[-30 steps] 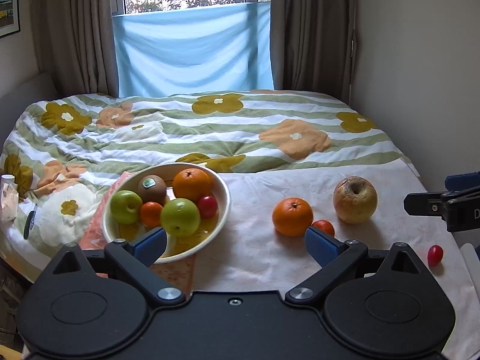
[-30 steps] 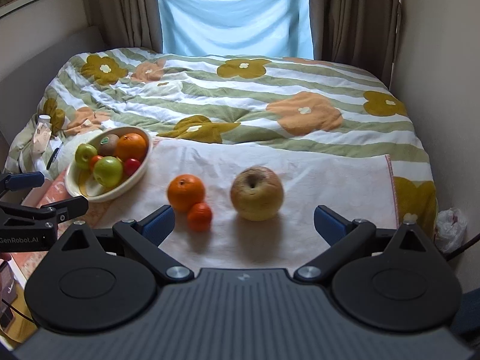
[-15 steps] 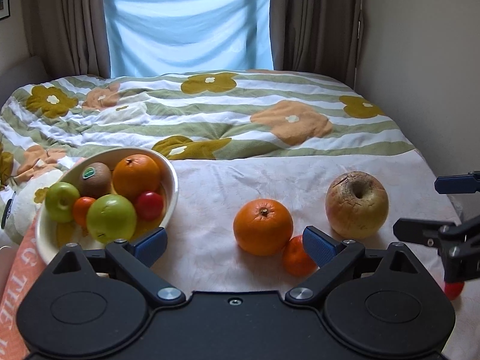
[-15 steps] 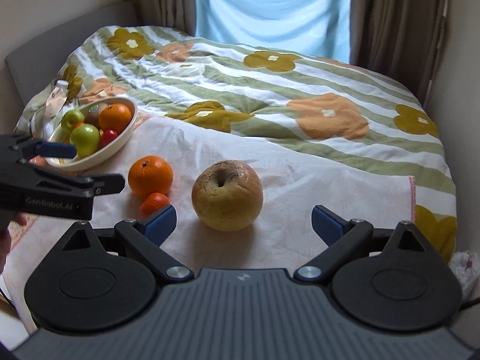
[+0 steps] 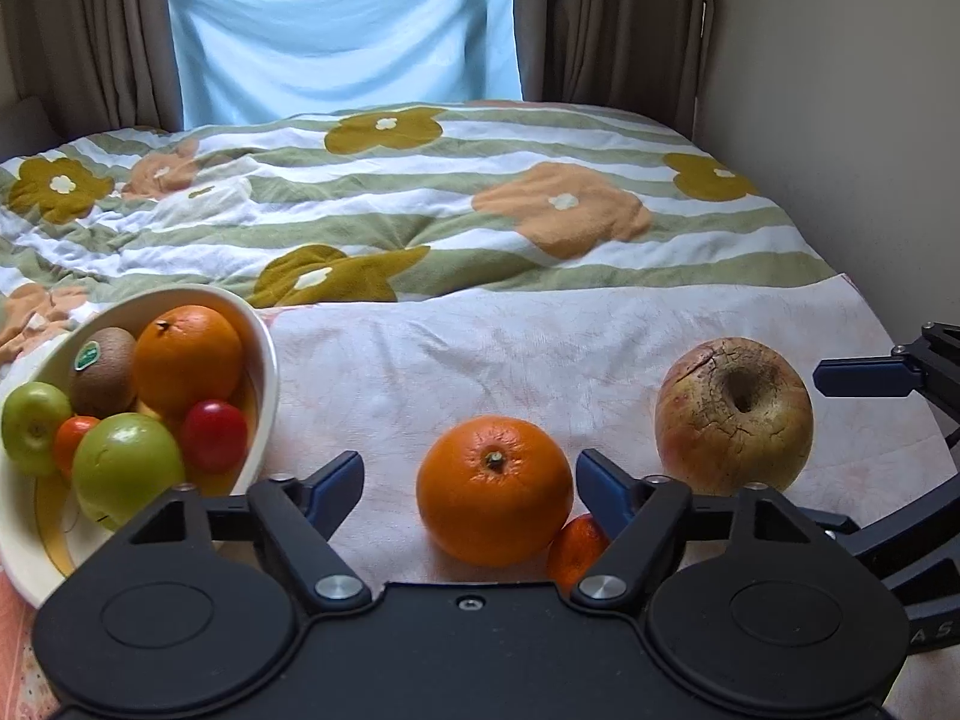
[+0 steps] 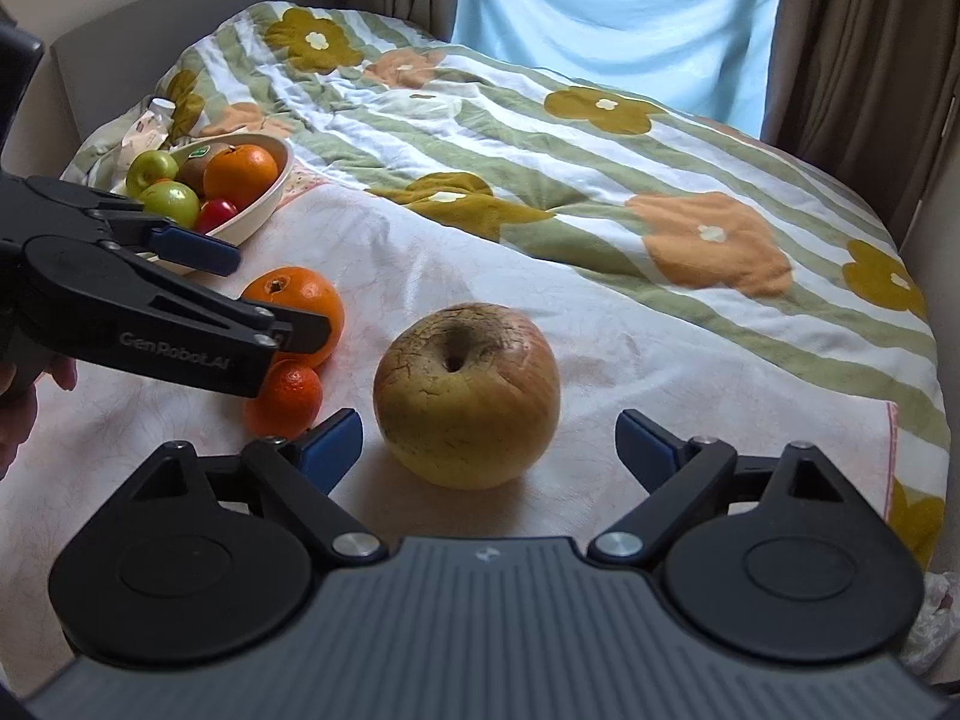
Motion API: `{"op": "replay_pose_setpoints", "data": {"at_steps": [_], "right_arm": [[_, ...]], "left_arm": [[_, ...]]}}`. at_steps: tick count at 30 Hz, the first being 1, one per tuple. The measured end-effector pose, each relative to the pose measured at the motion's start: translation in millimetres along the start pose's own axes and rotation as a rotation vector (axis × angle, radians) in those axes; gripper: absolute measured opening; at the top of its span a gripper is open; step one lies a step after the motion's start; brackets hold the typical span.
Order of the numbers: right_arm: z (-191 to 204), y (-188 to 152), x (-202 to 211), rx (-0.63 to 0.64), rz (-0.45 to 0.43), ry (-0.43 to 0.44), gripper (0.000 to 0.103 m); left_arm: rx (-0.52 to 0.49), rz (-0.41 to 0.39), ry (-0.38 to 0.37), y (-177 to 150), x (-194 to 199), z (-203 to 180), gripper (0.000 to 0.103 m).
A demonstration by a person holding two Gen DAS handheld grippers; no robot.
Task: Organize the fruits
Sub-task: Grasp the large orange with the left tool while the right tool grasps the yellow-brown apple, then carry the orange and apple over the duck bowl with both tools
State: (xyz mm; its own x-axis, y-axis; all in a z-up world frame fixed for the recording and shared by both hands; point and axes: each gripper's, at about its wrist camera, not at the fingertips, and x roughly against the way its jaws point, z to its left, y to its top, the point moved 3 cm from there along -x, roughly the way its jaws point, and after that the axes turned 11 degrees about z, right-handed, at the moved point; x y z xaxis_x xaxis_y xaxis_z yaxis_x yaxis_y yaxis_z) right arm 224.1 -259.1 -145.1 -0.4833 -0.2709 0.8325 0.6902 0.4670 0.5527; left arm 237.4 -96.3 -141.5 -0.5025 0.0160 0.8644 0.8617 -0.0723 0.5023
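A large orange (image 5: 495, 489) lies on a white cloth (image 5: 540, 360) on the bed, between the open jaws of my left gripper (image 5: 471, 477). A small tangerine (image 5: 576, 549) touches it at the right, partly behind the right finger. A big wrinkled yellow apple (image 6: 467, 393) lies just ahead of my open, empty right gripper (image 6: 489, 441); it also shows in the left wrist view (image 5: 733, 414). A cream bowl (image 5: 264, 372) at the left holds an orange, a kiwi, two green apples and small red fruits. The left gripper (image 6: 282, 294) shows in the right wrist view, around the orange (image 6: 297, 300).
The flowered, striped quilt (image 5: 420, 210) covers the bed behind the cloth. A wall (image 5: 840, 120) runs along the right side. Curtains and a blue sheet (image 5: 342, 30) hang at the back. A plastic bottle (image 6: 147, 123) lies beyond the bowl.
Both grippers have moved forward and down. The left now has the large orange between its open jaws. The right has closed in on the wrinkled apple.
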Motion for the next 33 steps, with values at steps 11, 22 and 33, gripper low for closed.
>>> {"op": "replay_pose_setpoints", "data": {"at_steps": [11,22,33], "right_arm": [[0,4,-12,0.032,0.004,0.017,0.102],[4,9,-18,0.047,0.0,0.04,0.091],[2,10,-5,0.008,-0.026,0.044,0.088]], "left_arm": [[-0.016,0.031,-0.021,1,-7,-5,0.064],[-0.003,0.027,-0.002,-1,-5,1,0.063],[0.017,-0.005,0.005,-7,14,5,0.063]]}}
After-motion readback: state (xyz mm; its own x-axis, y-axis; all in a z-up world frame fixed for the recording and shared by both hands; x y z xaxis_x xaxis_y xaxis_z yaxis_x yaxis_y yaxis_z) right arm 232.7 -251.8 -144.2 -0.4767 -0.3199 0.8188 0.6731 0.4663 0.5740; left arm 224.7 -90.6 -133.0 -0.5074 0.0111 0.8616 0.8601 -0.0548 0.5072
